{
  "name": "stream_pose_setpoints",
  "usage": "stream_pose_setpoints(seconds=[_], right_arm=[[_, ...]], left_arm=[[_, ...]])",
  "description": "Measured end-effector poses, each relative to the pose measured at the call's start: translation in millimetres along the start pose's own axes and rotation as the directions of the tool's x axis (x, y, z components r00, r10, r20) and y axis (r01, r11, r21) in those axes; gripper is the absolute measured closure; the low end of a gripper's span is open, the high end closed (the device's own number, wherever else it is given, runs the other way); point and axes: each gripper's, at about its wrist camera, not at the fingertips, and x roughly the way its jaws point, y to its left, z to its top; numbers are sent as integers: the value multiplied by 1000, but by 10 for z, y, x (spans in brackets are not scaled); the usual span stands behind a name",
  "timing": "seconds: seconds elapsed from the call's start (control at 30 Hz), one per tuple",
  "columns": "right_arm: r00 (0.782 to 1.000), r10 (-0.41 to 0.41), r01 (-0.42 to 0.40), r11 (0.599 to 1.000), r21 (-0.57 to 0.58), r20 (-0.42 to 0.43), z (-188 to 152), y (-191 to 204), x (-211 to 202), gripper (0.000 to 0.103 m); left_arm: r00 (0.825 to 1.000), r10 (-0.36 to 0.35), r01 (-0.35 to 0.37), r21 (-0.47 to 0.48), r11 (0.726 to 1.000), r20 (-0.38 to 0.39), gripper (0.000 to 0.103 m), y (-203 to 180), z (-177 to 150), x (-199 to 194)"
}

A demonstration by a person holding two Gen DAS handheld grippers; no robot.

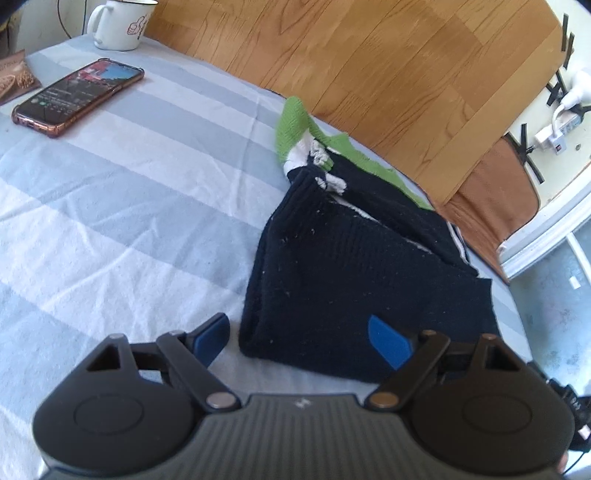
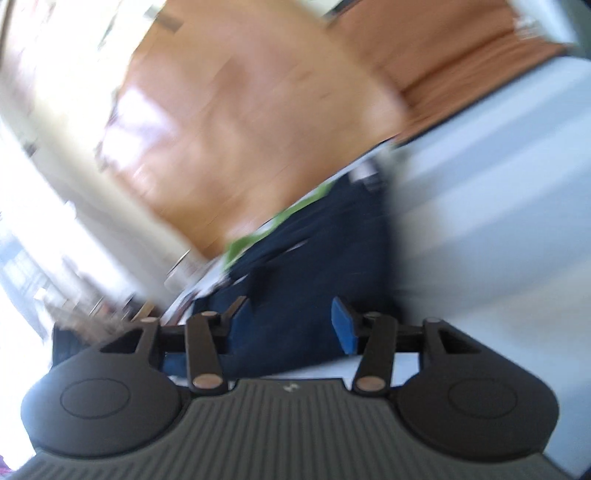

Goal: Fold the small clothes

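Note:
A small navy knit garment (image 1: pixel 354 273) with green and white trim (image 1: pixel 293 127) lies folded on the striped blue and white cloth (image 1: pixel 129 206), near its far edge. My left gripper (image 1: pixel 301 339) hovers at the garment's near corner. It is open wide, with the left pad (image 1: pixel 212 338) beside the fabric and the right pad (image 1: pixel 388 343) above it, gripping nothing. The right wrist view is heavily blurred. There my right gripper (image 2: pixel 291 325) is open over the same navy garment (image 2: pixel 314 258). The cloth shows behind the gap and neither blue pad (image 2: pixel 343 328) presses on it.
A phone in a copper case (image 1: pixel 79 96), a white enamel mug (image 1: pixel 120 24) and a brown snack packet (image 1: pixel 16 74) sit at the far left of the cloth. Beyond the cloth's edge are a wooden floor (image 1: pixel 369 74) and a power strip (image 1: pixel 557 129).

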Motion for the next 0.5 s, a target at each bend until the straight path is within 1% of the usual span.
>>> stream_pose_setpoints(seconds=[0.07,0.13,0.17,0.23,0.3,0.33,0.37,0.4,0.43,0.47,0.5], right_arm=[[999,-42,42,999,34,1,-21,-64,-14,46],[996,-85,85,996,27,-13,-52,-69,58,48],[996,-93,93,995,17,-3,-73,-42,108,48],[996,-94,94,996,5,9,-87,43,215,40],[994,-108,107,994,9,11,-85,91,300,40],[994,-113,113,994,-3,10,-93,140,367,42],[993,-120,120,993,-16,10,-88,146,421,45],[992,-130,130,991,-23,-3,-82,55,356,65],[991,-133,133,991,-12,-29,-82,47,413,75],[991,-125,126,992,13,-36,-69,35,431,76],[990,-130,131,991,25,-52,-52,35,430,79]], left_arm=[[1000,-5,5,-3,1000,2,16,3,-24,-10],[1000,3,-3,3,1000,-1,15,-38,-77,-32],[1000,-2,2,2,1000,-6,14,-57,-104,-41],[1000,-13,13,-5,1000,-14,14,-76,-140,-43],[1000,-3,3,-5,1000,-1,14,-104,-132,-17],[1000,10,-10,1,1000,10,17,-126,-116,2],[999,34,-35,22,999,29,28,-157,-102,25],[996,71,-73,56,996,46,53,-191,-88,58],[991,115,-121,86,989,65,64,-222,-70,88],[989,136,-142,102,985,63,74,-229,-40,115],[991,127,-131,97,987,42,83,-217,9,132]])
